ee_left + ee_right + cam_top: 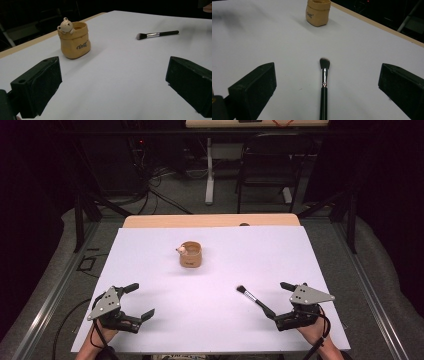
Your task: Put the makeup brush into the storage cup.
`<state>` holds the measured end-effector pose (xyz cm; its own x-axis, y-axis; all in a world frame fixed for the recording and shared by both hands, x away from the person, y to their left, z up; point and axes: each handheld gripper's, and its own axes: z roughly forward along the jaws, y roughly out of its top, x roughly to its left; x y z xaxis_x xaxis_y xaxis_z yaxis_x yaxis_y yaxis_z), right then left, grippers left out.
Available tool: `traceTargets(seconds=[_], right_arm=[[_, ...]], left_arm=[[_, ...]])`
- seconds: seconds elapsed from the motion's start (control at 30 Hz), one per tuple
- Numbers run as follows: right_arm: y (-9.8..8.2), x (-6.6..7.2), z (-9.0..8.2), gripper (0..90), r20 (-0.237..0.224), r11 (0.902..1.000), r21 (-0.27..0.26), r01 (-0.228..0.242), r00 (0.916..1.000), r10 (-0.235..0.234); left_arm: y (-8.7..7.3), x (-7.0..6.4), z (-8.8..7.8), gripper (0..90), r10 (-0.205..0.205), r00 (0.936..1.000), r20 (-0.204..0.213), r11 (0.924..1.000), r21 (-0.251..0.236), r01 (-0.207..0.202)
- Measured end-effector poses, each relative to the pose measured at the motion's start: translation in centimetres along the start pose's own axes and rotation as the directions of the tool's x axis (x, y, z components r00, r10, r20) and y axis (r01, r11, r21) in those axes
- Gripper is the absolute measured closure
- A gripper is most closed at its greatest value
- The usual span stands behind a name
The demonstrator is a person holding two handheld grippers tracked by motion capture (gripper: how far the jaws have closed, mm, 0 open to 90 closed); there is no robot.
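On the white worktop (165, 320) there's a makeup brush (255, 300) lying flat, down toward the person's right side. Black handle, silver ferrule, dark bristles, with the bristle end pointing toward the middle of the worktop. The right gripper (283, 303) sits right at the handle end of it; in the right gripper view the brush (323, 85) runs straight up the middle between the two black fingers (253, 90), and both stand well clear of it on either side. So that one's spread wide, nothing pinched, not touching the brush as far as I can see.

The left gripper (140, 301) hovers low over the near left part of the worktop, also with its fingers (37, 86) released and fully apart, nothing between them but bare white surface.

Farther back, roughly mid-worktop, is a little tan pot (190, 255) shaped like a sack, upright, with a tiny bear figure (65, 25) peeking over its rim and some dark lettering on the front. It's well apart from both the brush and the grippers. From the left gripper view the pot (75, 41) is off to the left and the brush (157, 34) off to the right.
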<state>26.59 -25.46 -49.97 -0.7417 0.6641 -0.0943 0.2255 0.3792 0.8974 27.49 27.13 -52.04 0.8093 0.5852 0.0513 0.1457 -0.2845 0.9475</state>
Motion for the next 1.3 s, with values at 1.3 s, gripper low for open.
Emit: traceTargets(seconds=[1.3], right_arm=[[1.3,-0.6,3.0,0.0,-0.042,0.9895,0.144,-0.005,0.9991,0.011]], left_arm=[[0.0,0.0,0.2,0.2,0.004,0.9999,0.011,0.9998,0.021,-0.004]])
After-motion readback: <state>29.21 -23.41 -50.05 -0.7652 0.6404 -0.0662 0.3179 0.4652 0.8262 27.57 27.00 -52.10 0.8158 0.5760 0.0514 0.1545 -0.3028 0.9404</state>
